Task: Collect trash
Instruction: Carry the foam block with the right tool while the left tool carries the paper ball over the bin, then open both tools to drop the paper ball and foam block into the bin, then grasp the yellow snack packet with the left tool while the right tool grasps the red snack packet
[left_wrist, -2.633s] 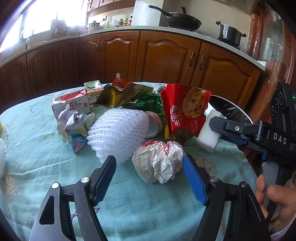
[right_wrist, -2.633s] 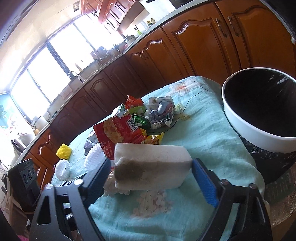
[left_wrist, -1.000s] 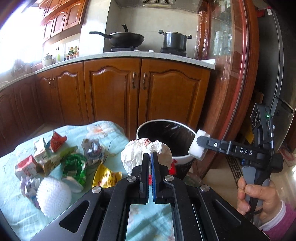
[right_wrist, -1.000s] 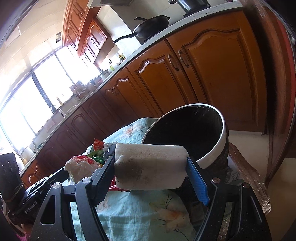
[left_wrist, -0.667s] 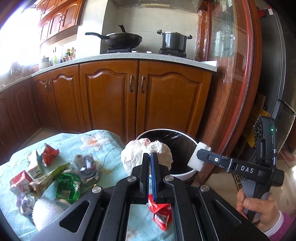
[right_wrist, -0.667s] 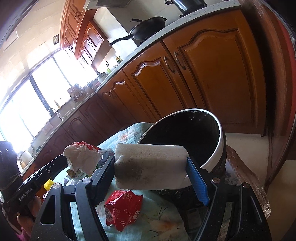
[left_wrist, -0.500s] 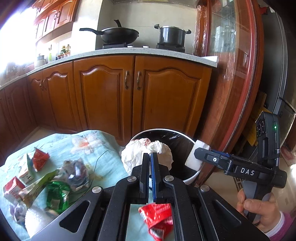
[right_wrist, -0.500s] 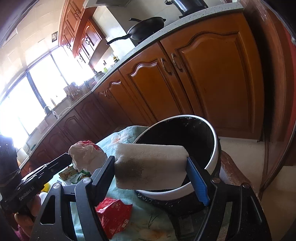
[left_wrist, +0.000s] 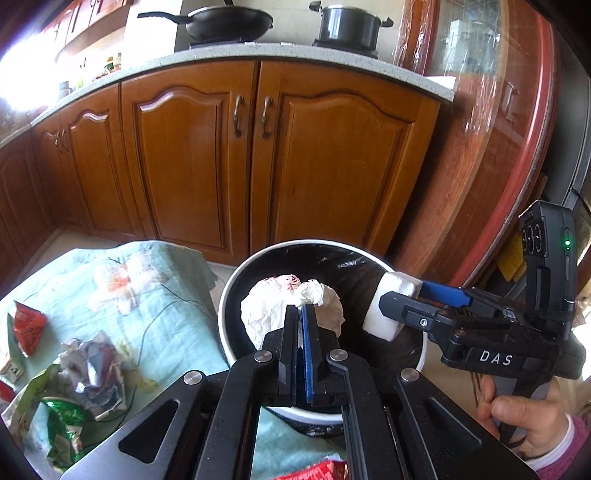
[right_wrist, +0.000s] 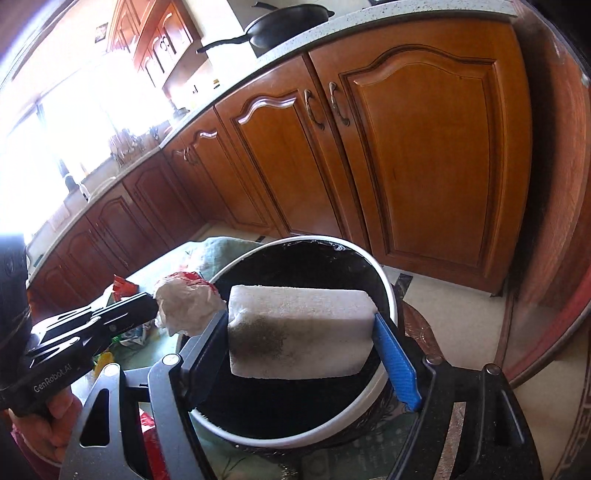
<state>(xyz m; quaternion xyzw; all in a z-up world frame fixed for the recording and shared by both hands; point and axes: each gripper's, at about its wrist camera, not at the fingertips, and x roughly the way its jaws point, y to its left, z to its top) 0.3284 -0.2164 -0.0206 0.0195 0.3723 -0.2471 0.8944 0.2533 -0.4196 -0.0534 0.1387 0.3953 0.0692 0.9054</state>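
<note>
My left gripper (left_wrist: 300, 314) is shut on a crumpled white paper ball (left_wrist: 273, 308) and holds it over the white-rimmed trash bin (left_wrist: 229, 291) with its black liner. My right gripper (right_wrist: 301, 332) is shut on a dirty white foam block (right_wrist: 295, 332) and holds it above the same bin (right_wrist: 388, 291). The right gripper also shows in the left wrist view (left_wrist: 399, 306) with the block (left_wrist: 388, 310) over the bin's right side. The left gripper (right_wrist: 155, 301) and its paper ball (right_wrist: 184, 306) show at the bin's left edge in the right wrist view.
A table with a light green flowered cloth (left_wrist: 155, 295) lies left of the bin, with a red wrapper (left_wrist: 26, 325), crumpled paper (left_wrist: 92, 365) and a green wrapper (left_wrist: 62, 424) on it. Wooden cabinets (left_wrist: 258, 147) stand behind. A red packet (left_wrist: 317, 472) lies near the table's front edge.
Both grippers have moved from the table over to the bin, each carrying its item. The bin now lies right under the paper ball and the foam block.
</note>
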